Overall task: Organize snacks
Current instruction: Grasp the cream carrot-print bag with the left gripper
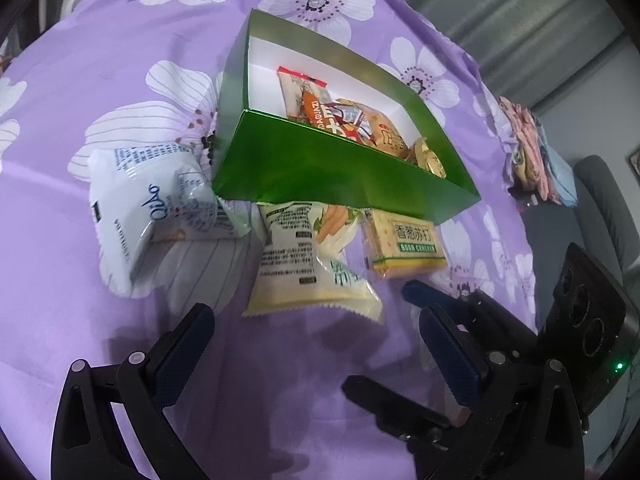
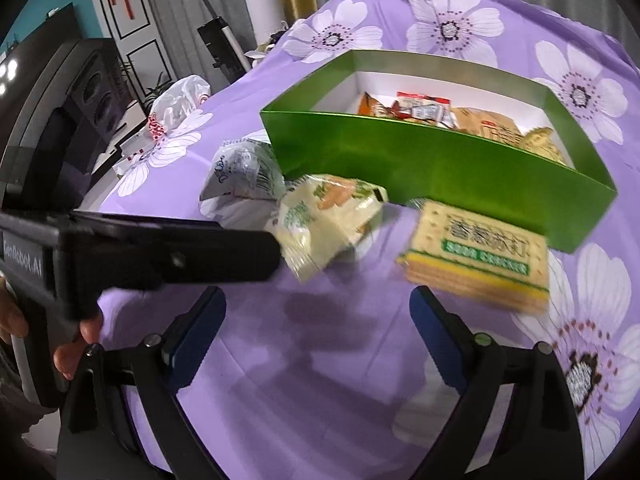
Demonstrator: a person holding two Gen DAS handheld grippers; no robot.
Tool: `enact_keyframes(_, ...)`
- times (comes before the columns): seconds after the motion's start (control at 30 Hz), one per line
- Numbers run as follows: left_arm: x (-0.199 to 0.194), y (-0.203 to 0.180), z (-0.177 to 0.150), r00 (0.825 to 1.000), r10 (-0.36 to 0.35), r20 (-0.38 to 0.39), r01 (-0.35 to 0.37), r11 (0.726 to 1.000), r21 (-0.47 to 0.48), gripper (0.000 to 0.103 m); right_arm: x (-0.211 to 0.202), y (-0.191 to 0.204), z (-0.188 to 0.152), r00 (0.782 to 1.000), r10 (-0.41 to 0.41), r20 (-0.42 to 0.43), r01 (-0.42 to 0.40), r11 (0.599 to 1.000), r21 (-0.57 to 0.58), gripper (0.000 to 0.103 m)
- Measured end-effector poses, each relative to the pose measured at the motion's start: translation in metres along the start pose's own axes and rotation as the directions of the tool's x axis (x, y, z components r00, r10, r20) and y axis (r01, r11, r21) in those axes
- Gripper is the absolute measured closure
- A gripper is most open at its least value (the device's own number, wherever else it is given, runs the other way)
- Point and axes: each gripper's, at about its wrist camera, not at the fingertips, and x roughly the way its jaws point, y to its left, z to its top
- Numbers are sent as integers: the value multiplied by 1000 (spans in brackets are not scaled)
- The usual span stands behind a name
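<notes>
A purple flowered cloth (image 1: 80,240) covers the desk. On it stands a green box (image 1: 320,172) holding several snack packs (image 1: 344,120). Just in front of the box lie three more: a white pack (image 1: 132,216), a cream pack (image 1: 304,264) and a yellow cracker pack (image 1: 404,246). The left claw (image 1: 316,344) and right claw (image 2: 316,320) both gape wide above the cloth, holding nothing.
</notes>
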Motion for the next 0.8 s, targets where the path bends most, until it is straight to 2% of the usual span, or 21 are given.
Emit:
enact_keyframes(0.33,8,11,13,1000,-9,26,10,999,-44,3,22,-3,13,997,71,-14,-70,997,27,28)
enact_keyframes(0.43,10,12,15,1000,-5,24,6,999,-39,13,25,0,12,996,87,-23,-86,996,26,36)
enact_keyframes(0.57,14,12,17,1000,-5,14,6,999,-35,34,30,-1,13,995,92,-33,-91,995,33,46)
enact_keyframes(0.63,16,13,17,1000,-10,1,10,999,-34,36,31,-3,14,994,98,-38,-97,995,35,54)
enact_keyframes(0.8,17,12,17,1000,-8,1,8,1000,-15,43,34,-4,15,994,99,-51,-98,995,20,61)
